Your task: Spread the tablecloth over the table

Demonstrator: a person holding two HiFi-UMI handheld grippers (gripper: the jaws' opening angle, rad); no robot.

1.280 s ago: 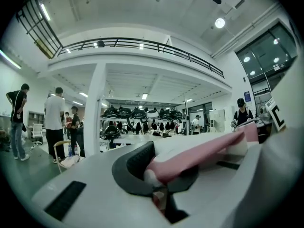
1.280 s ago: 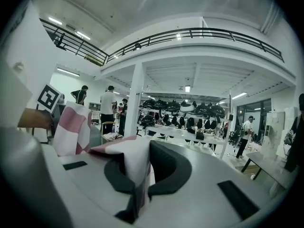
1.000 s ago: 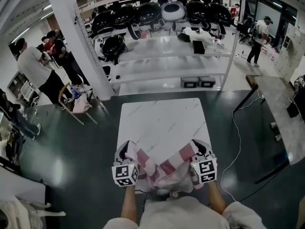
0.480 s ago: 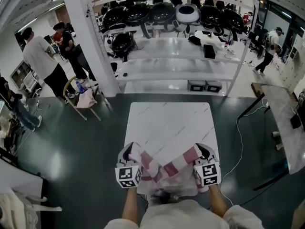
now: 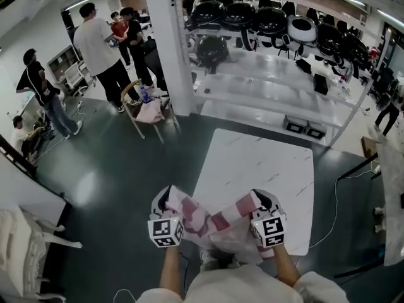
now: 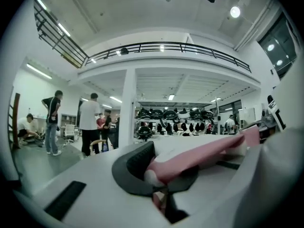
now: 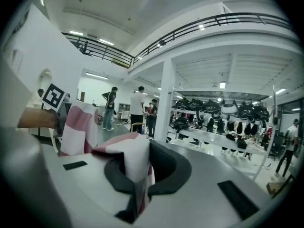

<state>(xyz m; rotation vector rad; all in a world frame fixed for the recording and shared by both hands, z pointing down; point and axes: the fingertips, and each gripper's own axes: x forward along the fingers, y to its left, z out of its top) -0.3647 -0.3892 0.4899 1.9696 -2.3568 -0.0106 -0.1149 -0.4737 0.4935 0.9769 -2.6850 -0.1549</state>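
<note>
The left gripper (image 5: 165,201) and right gripper (image 5: 265,202) are both clamping the pink-and-white tablecloth (image 5: 218,223). It is sagging between them at the white table's (image 5: 259,163) near end.

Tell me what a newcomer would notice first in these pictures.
The pink-and-white checked tablecloth stands out. It hangs bunched low in the head view between the left hand-held gripper and the right hand-held gripper, each shut on the cloth. Just beyond lies the white marbled table, and behind it is a long white rack of rounded black devices, with people standing to the left.
</note>
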